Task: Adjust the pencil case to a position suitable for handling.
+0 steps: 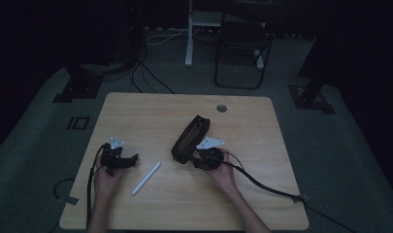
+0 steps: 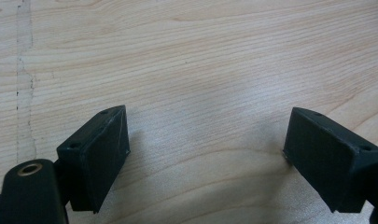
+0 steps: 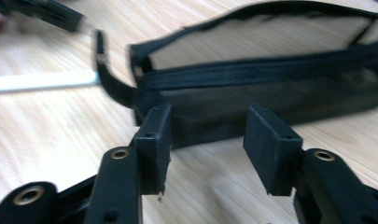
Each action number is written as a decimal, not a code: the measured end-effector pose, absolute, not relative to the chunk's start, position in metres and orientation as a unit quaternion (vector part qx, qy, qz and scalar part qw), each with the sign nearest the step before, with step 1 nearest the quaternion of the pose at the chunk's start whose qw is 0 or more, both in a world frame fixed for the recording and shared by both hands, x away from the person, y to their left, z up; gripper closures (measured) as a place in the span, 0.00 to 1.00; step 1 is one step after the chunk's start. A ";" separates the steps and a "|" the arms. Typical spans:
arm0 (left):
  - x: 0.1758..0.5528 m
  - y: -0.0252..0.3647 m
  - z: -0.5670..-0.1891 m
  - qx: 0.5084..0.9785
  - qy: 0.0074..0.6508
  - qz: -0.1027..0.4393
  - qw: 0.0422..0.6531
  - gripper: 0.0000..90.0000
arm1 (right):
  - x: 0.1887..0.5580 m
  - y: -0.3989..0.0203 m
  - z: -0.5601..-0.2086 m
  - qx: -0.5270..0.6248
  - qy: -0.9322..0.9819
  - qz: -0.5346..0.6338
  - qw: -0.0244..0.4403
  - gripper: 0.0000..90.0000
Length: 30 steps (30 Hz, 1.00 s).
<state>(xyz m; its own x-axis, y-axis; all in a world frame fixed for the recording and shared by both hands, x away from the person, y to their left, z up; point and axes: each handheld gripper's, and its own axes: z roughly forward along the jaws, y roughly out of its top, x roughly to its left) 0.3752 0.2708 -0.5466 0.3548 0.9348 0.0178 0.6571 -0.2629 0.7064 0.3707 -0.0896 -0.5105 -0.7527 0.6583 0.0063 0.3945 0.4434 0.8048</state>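
While parked at the seven o'clock side of the counter (image 1: 150, 111), left claw (image 2: 205, 149) gaping wide over bare wood, gripping nothing. Right claw (image 3: 207, 140) part-open at the near edge of the black pouch (image 3: 270, 93), mid-counter, pads not yet pressing. Risk: soft fabric slipping or pouch dragging toward the white stick (image 1: 146, 178) at eight o'clock if closed too shallow.

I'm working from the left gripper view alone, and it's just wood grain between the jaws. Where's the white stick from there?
Observer: In the high view, the white stick lies on the table just right of the left gripper, apart from it.
Operator: And the pouch?
Observer: The black pouch lies right in front of the right gripper, its top open.
Operator: Is it gripped?
Observer: No. The jaws stand apart, with the pouch's side at their tips.
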 end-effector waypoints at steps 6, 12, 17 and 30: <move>0.375 0.271 -0.547 0.762 0.522 0.224 0.310 0.16 | 0.374 -0.093 -0.508 0.313 0.833 0.422 0.174 0.57; 0.375 0.271 -0.547 0.762 0.522 0.224 0.310 0.16 | 0.393 -0.113 -0.487 0.330 0.814 0.430 0.210 0.54; 0.375 0.271 -0.547 0.762 0.522 0.223 0.310 0.16 | 0.428 -0.131 -0.479 0.368 0.787 0.441 0.224 0.53; 0.373 0.269 -0.547 0.756 0.531 0.227 0.309 0.17 | 0.494 -0.145 -0.482 0.424 0.765 0.445 0.192 0.51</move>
